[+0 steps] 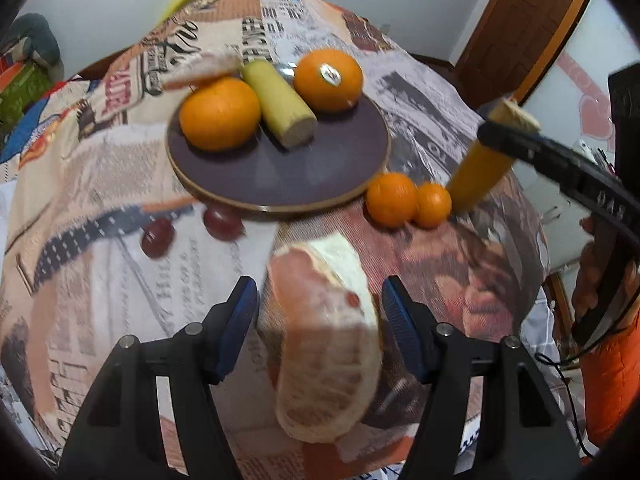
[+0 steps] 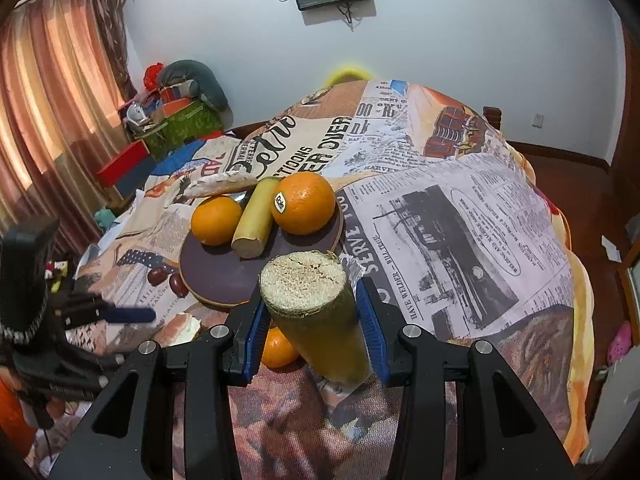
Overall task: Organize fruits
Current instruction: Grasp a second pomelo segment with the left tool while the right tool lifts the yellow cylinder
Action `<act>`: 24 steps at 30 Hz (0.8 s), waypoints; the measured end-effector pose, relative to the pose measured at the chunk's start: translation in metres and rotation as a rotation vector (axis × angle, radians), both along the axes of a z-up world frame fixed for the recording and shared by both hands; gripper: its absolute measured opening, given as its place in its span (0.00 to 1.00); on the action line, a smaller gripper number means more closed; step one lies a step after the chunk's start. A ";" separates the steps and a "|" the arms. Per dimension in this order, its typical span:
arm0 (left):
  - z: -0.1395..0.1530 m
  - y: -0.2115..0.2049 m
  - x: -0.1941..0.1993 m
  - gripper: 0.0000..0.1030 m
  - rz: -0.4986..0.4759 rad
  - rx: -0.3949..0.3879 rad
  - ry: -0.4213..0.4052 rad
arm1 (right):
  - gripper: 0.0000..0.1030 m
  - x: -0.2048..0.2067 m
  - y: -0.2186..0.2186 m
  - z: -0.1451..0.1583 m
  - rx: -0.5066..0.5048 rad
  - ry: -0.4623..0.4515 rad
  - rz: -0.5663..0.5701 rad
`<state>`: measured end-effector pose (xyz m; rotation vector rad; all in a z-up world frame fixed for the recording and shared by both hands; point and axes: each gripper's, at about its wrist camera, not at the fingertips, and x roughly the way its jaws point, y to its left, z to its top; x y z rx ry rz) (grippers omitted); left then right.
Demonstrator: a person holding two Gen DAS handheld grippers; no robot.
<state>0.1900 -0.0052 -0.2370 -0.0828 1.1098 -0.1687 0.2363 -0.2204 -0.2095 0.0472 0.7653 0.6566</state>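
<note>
Two cut pieces of fruit sit between blue-padded fingers, one in each claw. The left gripper point(image 1: 320, 308) straddles a peeled pomelo wedge point(image 1: 324, 344), pale pith over pink flesh, blurred and lying near the table's front edge; gaps show on both sides, so the jaws stand wide and do not touch it. The right gripper point(image 2: 316, 320) is closed on a sugarcane stick point(image 2: 314, 316), a yellow-green cylinder with a rough fibrous cut end, held upright above the cloth; its lower end is hidden behind the fingers.

Further in, a round dark plate point(image 1: 280, 172) with a wooden rim carries two big oranges point(image 1: 220, 114), one stickered, and a second cane piece point(image 1: 280, 102) lying between them. A second pomelo slice point(image 1: 204, 66) rests at the plate's far edge, too blurred to tell if it touches. Two small tangerines point(image 1: 392, 200) touch each other just off the plate's right rim; in the right wrist view only one shows, half hidden behind the cane. Two dark red grapes point(image 1: 158, 236) lie just off the plate's near-left rim. A newspaper-print tablecloth point(image 2: 460, 208) covers the whole table.
</note>
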 end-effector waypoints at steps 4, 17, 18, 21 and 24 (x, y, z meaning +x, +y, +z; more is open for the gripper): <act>-0.008 -0.007 -0.004 0.63 -0.022 -0.001 0.021 | 0.38 -0.002 -0.004 0.001 0.012 0.001 -0.020; -0.012 -0.003 -0.009 0.51 0.016 0.002 -0.058 | 0.35 -0.018 -0.013 0.017 0.023 -0.019 -0.025; -0.011 -0.002 -0.009 0.51 0.017 -0.002 -0.058 | 0.35 -0.018 -0.014 0.018 0.026 -0.020 -0.026; -0.003 0.000 -0.011 0.50 0.025 -0.010 -0.078 | 0.35 -0.020 -0.015 0.023 0.034 -0.028 -0.027; 0.009 0.003 -0.012 0.50 0.033 -0.011 -0.112 | 0.35 -0.022 -0.015 0.030 0.036 -0.045 -0.027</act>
